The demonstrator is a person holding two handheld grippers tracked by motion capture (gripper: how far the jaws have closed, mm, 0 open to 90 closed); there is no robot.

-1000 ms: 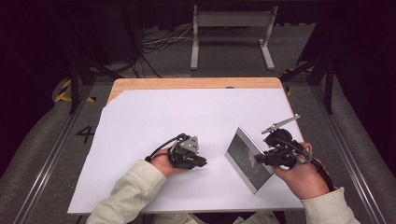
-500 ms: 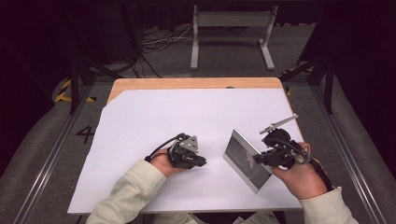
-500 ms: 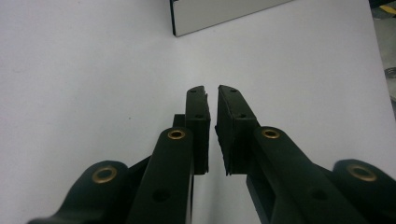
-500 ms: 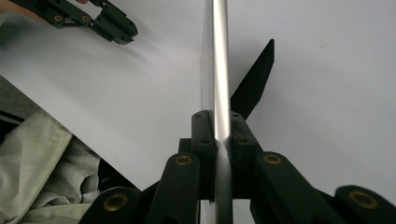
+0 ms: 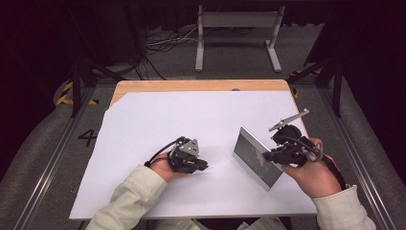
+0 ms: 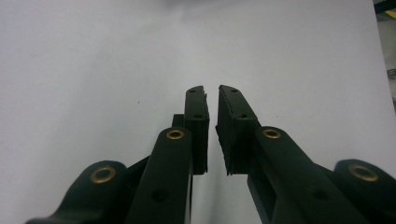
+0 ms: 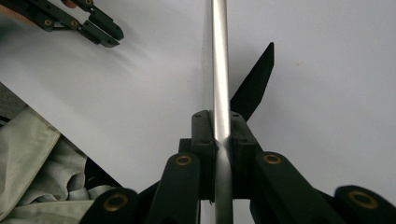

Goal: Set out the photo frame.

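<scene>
Dim room, dark floor; wooden desk point(image 5: 143, 86) under a white paper sheet point(image 5: 191, 115). Right gripper point(image 5: 268, 155), near the desk's right edge: jaws clamped on a thin silvery rectangular metal plate point(image 5: 251, 153), held tilted on edge. Left gripper point(image 5: 203, 165), toward the front edge: jaws narrowly parted after just widening slightly, holding nothing.

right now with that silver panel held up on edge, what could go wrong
1. The right tongs pinch the silver panel only at one edge, so it might swivel or slip onto the white sheet.
2. The left tongs rest nearby, nearly closed and empty, so they give the panel no support.
</scene>
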